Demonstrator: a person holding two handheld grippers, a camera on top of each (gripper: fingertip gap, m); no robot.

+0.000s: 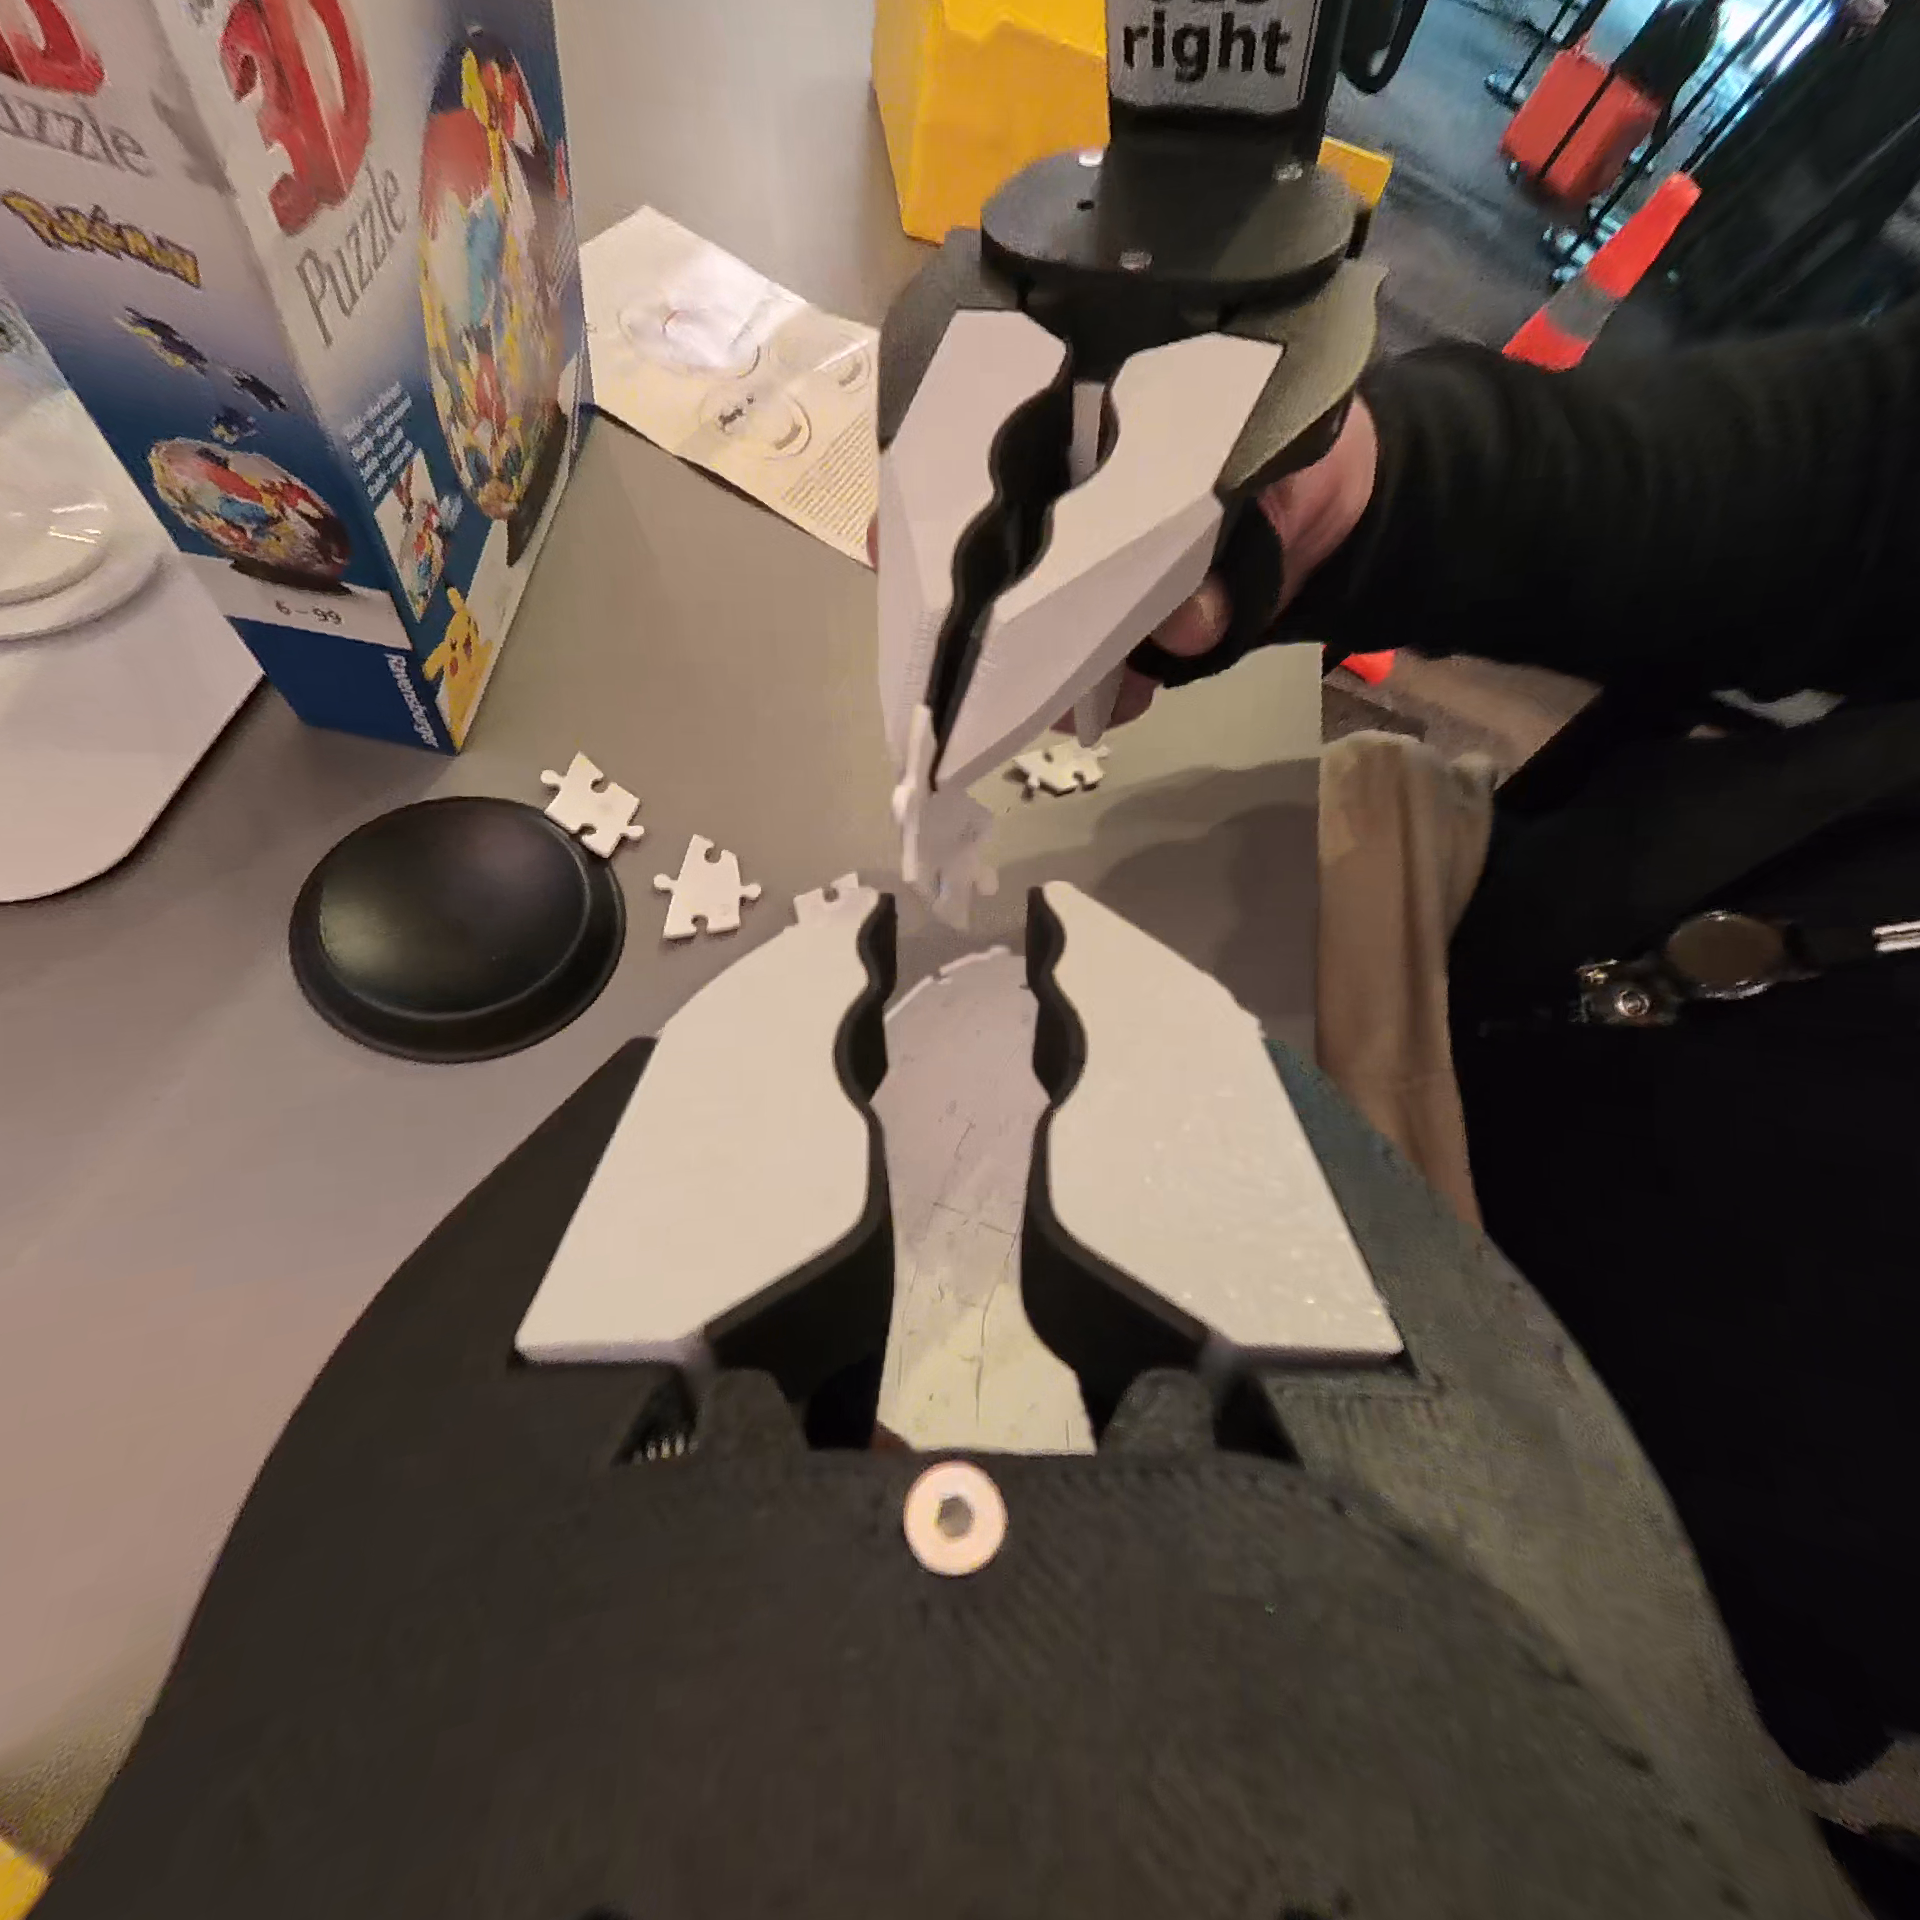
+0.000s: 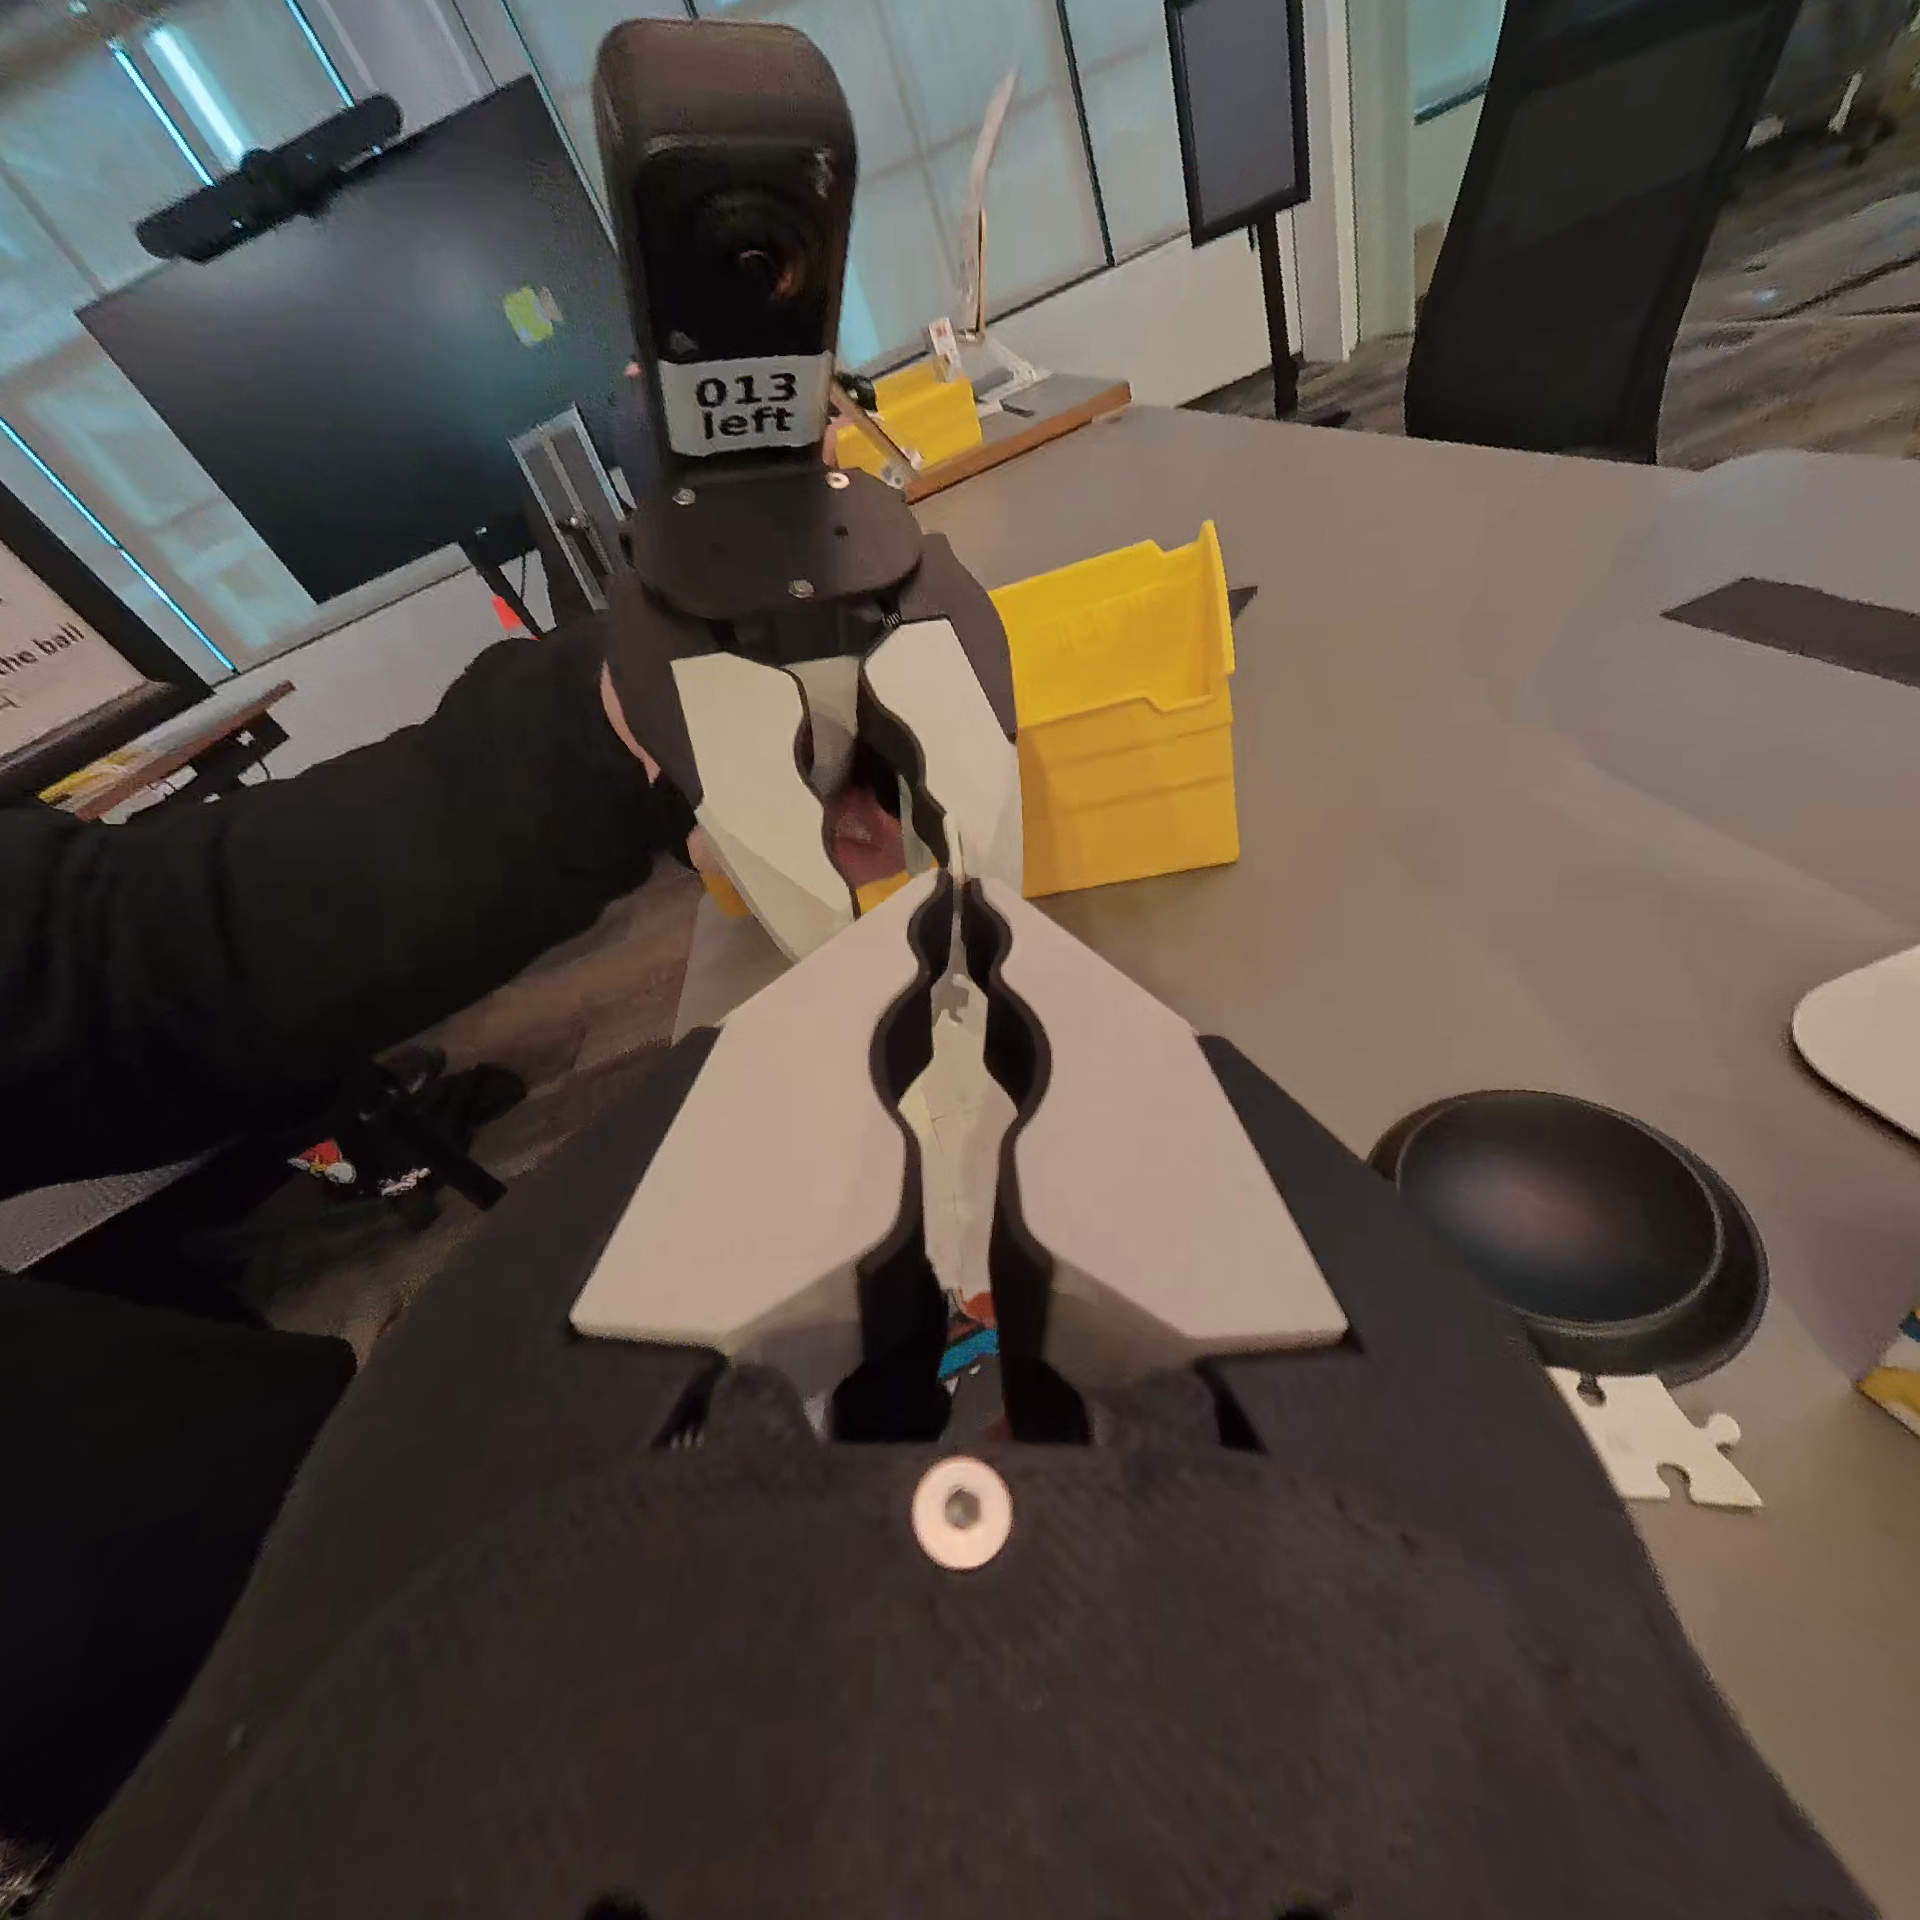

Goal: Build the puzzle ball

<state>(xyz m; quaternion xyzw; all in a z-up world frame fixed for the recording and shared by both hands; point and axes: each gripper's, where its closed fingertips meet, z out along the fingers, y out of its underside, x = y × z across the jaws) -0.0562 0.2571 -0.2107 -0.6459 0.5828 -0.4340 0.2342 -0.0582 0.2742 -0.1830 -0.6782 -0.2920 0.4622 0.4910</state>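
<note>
My left gripper is shut on a curved section of joined puzzle pieces, whose white back faces the camera. My right gripper comes down from above, shut on a white puzzle piece held just above the section's far edge. In the right wrist view, my right gripper pinches that piece edge-on, and colour print shows lower between the fingers. The left gripper faces it, tip to tip. A black dome stand sits on the table to the left; it also shows in the right wrist view.
Loose white pieces lie on the grey table. The puzzle box, an instruction sheet and a yellow bin stand behind. A white tray is at the left. The table edge runs at the right. The tips of both grippers are at nearly the same place.
</note>
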